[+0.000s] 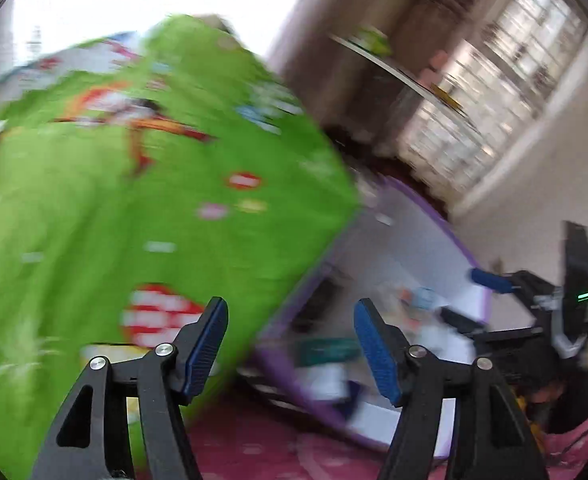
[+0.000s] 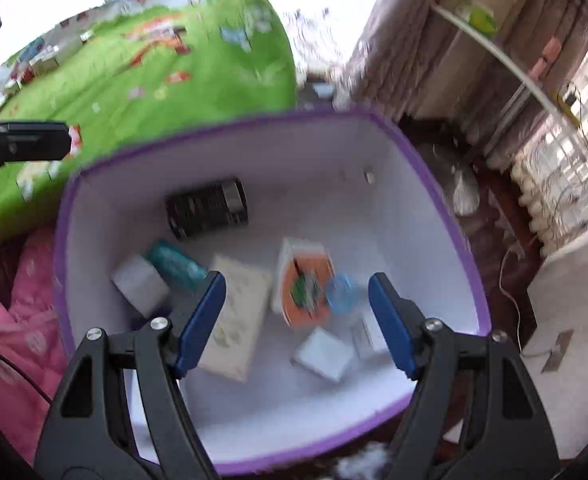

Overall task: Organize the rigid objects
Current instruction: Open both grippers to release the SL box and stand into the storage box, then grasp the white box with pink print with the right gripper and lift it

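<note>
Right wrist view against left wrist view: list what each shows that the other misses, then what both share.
Right wrist only: the bin's inside laid out clearly, with a black remote, a teal tube, a cream pack and an orange box.
Left wrist only: the right hand-held gripper over the bin, seen from the side.
Both: the purple-rimmed bin, the green quilt and the pink bedding.

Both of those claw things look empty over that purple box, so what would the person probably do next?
Probably lift the right gripper out of the purple-rimmed white storage box and go for another item. Its blue-padded fingers stand apart with nothing between them, and the orange-and-white carton and cream packet already lie inside. The left gripper looks empty too.
</note>
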`<state>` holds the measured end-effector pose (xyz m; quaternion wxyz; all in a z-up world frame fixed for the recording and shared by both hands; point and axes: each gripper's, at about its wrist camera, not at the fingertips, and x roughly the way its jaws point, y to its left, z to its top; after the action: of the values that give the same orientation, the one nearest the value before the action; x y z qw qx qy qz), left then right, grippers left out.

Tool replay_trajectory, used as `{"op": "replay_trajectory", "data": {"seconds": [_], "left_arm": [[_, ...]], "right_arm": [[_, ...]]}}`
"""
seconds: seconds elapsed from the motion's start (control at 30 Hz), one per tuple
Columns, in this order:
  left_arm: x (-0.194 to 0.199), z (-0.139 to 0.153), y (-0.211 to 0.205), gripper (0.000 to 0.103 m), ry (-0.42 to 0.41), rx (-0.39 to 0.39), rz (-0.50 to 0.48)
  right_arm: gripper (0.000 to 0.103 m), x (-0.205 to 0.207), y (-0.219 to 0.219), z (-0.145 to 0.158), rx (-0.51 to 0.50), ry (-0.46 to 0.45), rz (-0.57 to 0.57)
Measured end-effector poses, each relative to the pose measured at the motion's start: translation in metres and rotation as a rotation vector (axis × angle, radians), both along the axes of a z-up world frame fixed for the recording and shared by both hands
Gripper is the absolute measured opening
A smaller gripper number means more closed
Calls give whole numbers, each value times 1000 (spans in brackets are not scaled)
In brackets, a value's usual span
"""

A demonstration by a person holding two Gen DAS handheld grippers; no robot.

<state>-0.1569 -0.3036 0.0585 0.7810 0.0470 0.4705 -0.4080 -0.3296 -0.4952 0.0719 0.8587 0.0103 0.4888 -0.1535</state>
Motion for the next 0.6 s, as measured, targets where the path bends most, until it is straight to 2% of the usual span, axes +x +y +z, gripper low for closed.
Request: {"op": "replay_trajectory", "data": {"seconds": [0.07, 0.13, 0.3, 0.43, 0.6], "left_arm": [[17, -4, 42, 68, -65, 45, 134], [33, -9, 84, 68, -100, 90, 255], [78, -19, 189, 69, -167, 203, 512], [115, -30, 265, 72, -221, 334, 709], [146, -41, 349, 72, -206, 380, 874]], "right_arm": [[77, 23, 18, 10, 25, -57, 66], [77, 52, 42, 15, 95, -92, 164], [78, 133, 113, 17, 190, -106, 388], [78, 197, 160, 1, 289, -86, 447], [78, 273, 220, -31, 356, -41, 448]]}}
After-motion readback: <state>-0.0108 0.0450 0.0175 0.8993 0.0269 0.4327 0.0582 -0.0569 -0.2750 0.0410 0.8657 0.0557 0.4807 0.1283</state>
